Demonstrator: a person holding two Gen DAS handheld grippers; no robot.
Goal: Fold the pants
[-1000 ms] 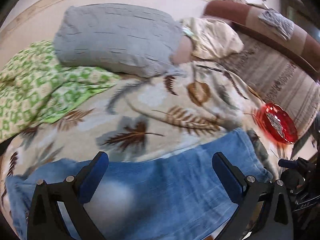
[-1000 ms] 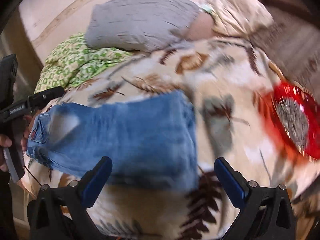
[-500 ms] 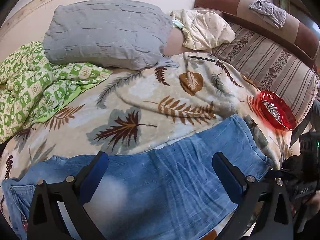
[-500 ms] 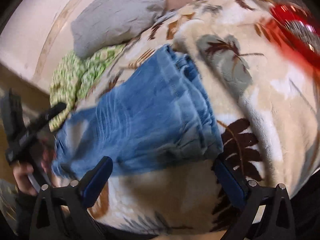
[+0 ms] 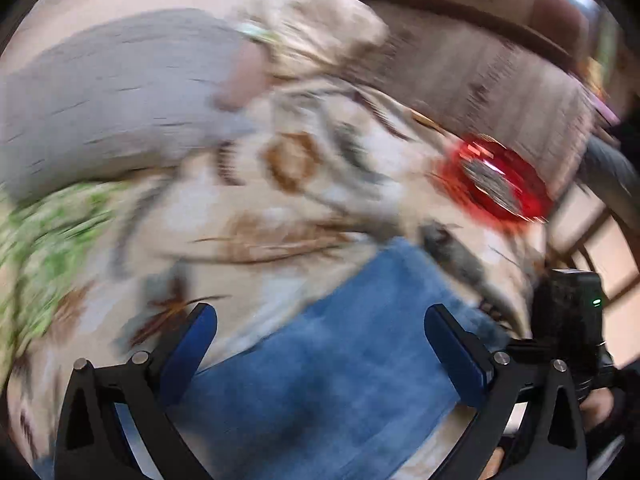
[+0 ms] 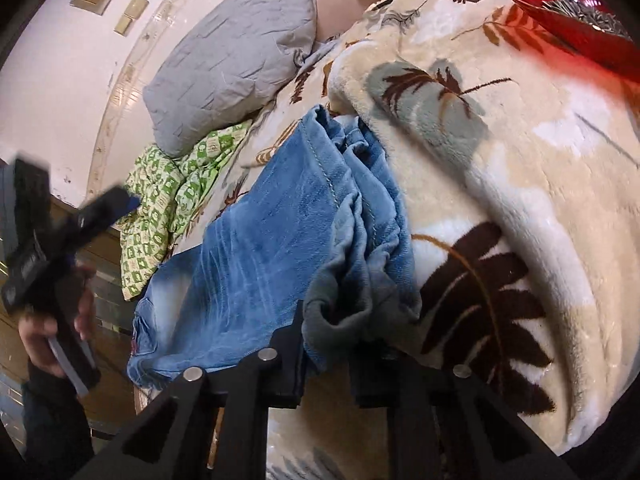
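Blue denim pants lie across a leaf-print blanket on a bed, legs folded one on the other. My right gripper is shut on the bunched leg hems at the pants' near end. In the blurred left wrist view the pants lie under my left gripper, which is open and empty above them. The left gripper also shows at the left edge of the right wrist view, held in a hand.
A grey pillow and a green patterned cloth lie at the bed's far side. A red glass dish sits on the blanket near the hems; it also shows in the left wrist view. A striped sofa back stands behind.
My right gripper has closed on the pants' leg hems. My left gripper has swung to the right over the pants and stays open.
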